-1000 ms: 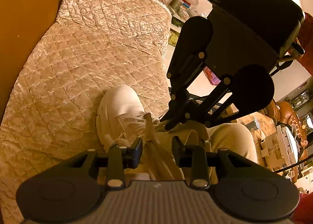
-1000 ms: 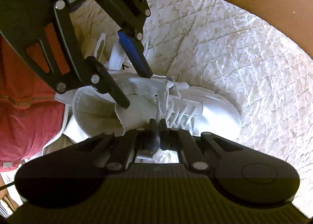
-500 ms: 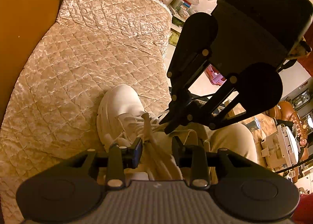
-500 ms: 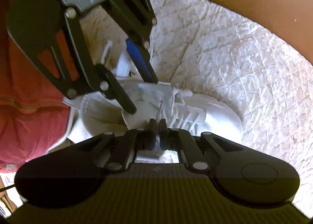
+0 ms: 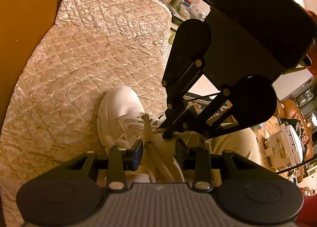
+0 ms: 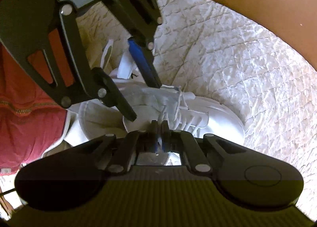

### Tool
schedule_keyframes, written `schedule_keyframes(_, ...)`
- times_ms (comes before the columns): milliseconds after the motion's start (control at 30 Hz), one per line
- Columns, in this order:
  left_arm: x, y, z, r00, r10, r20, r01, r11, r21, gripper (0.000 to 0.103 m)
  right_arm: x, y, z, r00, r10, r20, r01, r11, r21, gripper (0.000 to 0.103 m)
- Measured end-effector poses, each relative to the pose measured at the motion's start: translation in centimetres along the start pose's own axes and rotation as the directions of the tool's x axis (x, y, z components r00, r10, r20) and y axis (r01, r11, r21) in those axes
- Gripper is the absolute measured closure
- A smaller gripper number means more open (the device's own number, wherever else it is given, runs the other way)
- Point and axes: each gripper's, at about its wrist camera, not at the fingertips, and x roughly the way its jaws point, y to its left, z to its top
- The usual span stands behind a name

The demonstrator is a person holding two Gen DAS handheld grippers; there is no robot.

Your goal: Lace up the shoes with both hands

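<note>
Quilted beige bedcover [image 5: 83, 64] lies under the white shoe [image 5: 120, 112], the toe pointing away from me. Above the shoe's tongue my left gripper [image 5: 158, 150] has its jaws opening, the loose laces [image 5: 156, 155] running between them without the pads pressing. Over the shoe's eyelets my right gripper [image 6: 160, 127] is clamped on a lace end [image 6: 162, 113], pointing down at it
</note>
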Motion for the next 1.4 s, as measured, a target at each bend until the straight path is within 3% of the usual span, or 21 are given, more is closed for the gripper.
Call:
schedule_keyframes(267,0.1,-0.3,0.1,1.000,-0.002,-0.004,0.002,1.000,0.013,0.059,1.5,0.4,0.4,0.997,-0.053,-0.059,0.051,0.998,-0.036,0.097)
schedule_keyframes(467,0.3,-0.6,0.0,1.000,0.026,-0.015,-0.025,0.999,0.044,0.056,1.7,0.2,0.9,0.999,-0.034,0.023,0.034,0.999,-0.004,0.097)
schedule_keyframes(667,-1.2,0.5,-0.1,1.000,-0.002,-0.016,0.003,0.999,0.053,0.053,1.6,-0.5,-0.3,0.992,-0.013,0.122,0.002,0.996,0.089,0.097)
schedule_keyframes(800,-4.0,3.4,-0.2,0.999,-0.012,0.053,0.013,1.000,-0.021,0.047,1.3,-0.8,-0.9,0.983,-0.021,0.183,-0.003,0.991,0.130,0.097)
schedule_keyframes(900,-5.0,6.1,-0.2,0.994,0.019,0.112,-0.007,0.994,-0.111,0.045,1.2,-0.9,-1.3,0.978,-0.028,0.208,-0.004,0.989,0.149,0.097)
schedule_keyframes(1033,-2.0,8.1,-0.7,0.995,-0.053,0.081,0.070,0.972,-0.225,0.050,1.0,-0.8,-1.6,0.971,-0.049,0.233,0.011,0.987,0.160,0.097)
schedule_keyframes(1133,0.3,9.4,-1.1,0.991,-0.117,0.065,0.132,0.937,-0.325,0.052,0.5,-0.4,-2.1,0.965,-0.071,0.251,0.026,0.983,0.180,0.097)
schedule_keyframes(1200,1.6,10.4,-1.9,0.980,-0.180,0.081,0.197,0.861,-0.468,0.061,0.7,0.3,-2.3,0.960,-0.097,0.263,0.045,0.979,0.198,0.097)
schedule_keyframes(1267,2.8,11.4,-2.9,0.961,-0.253,0.116,0.270,0.749,-0.605,0.072,0.8,0.9,-2.7,0.952,-0.125,0.279,0.065,0.974,0.217,0.097)
schedule_keyframes(1400,3.8,11.5,-3.4,0.948,-0.288,0.134,0.300,0.672,-0.678,0.072,1.0,1.6,-3.7,0.934,-0.170,0.313,0.085,0.960,0.265,0.097)
